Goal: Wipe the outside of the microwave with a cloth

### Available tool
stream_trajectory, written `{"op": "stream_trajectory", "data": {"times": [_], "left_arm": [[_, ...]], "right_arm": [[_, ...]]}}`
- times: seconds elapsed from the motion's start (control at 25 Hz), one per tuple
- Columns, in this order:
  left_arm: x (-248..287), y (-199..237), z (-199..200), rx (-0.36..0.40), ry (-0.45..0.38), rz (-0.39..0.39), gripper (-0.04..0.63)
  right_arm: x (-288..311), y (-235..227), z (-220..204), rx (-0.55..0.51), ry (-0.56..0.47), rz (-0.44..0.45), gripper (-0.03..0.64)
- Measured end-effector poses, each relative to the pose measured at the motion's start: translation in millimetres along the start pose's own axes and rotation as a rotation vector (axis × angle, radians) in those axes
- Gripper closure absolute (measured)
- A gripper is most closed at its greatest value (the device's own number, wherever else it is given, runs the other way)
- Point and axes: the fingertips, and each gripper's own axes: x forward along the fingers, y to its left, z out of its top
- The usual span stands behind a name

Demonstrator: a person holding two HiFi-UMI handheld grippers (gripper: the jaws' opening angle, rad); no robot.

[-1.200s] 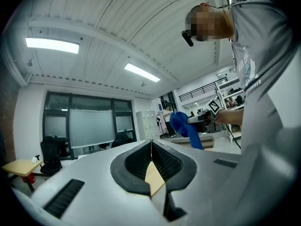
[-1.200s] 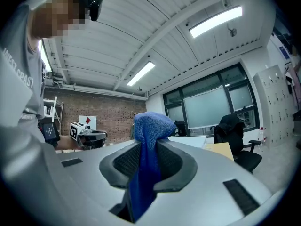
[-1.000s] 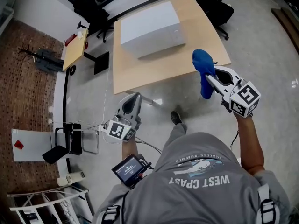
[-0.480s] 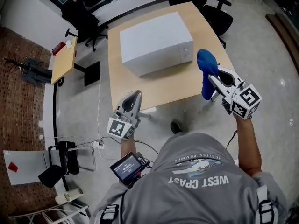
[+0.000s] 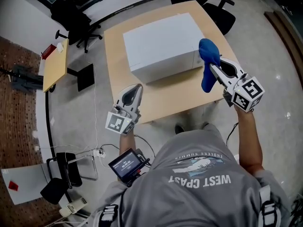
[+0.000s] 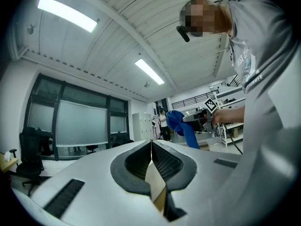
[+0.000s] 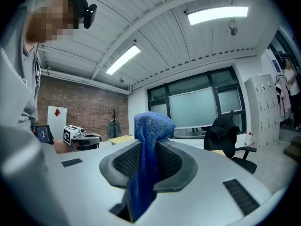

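Over the tabletop [image 5: 180, 92], the blue cloth [image 5: 207, 56] is being gripped by the right tool [image 5: 214, 72] near the white microwave [image 5: 158, 44]'s corner; the left tool [image 5: 134, 91] is being held closed, empty.

White boxy microwave [image 5: 163, 44], upright on wooden table [image 5: 170, 94], blue cloth [image 5: 207, 60] bunched, drooping, clamped in right claw [image 5: 212, 70]

Fluffy blue cloth [image 5: 207, 63], matt white microwave [image 5: 161, 44], pale wooden table [image 5: 180, 91].
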Motion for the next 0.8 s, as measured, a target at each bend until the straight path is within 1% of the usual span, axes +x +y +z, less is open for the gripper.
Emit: {"op": "stream_trajectory", "data": {"times": [0.16,0.28,0.44,0.6,0.8], "left_arm": [[0.4,18.0,-6.1,-0.007,-0.011,-0.001,0.572],[-0.7,27.3,-10.0,-0.005,0.012,0.006,0.572],[-1.4,37.4,-2.8,0.003,-0.020,-0.005,0.572],[-1.7,52.2,-6.8,0.007,-0.008,0.022,0.572],[1.7,67.1,-12.4,0.005,-0.018,0.041,0.572]], "right_arm": [[18.4,-2.5,1.3,-0.005,0.011,-0.010,0.532],[28.6,-5.2,0.4,-0.007,0.019,-0.012,0.532],[45.0,-7.9,1.5,-0.009,0.028,-0.001,0.532],[59.5,-16.7,-3.5,-0.007,0.042,0.007,0.532],[78.6,-26.6,-9.6,0.005,0.050,0.019,0.532]]}}
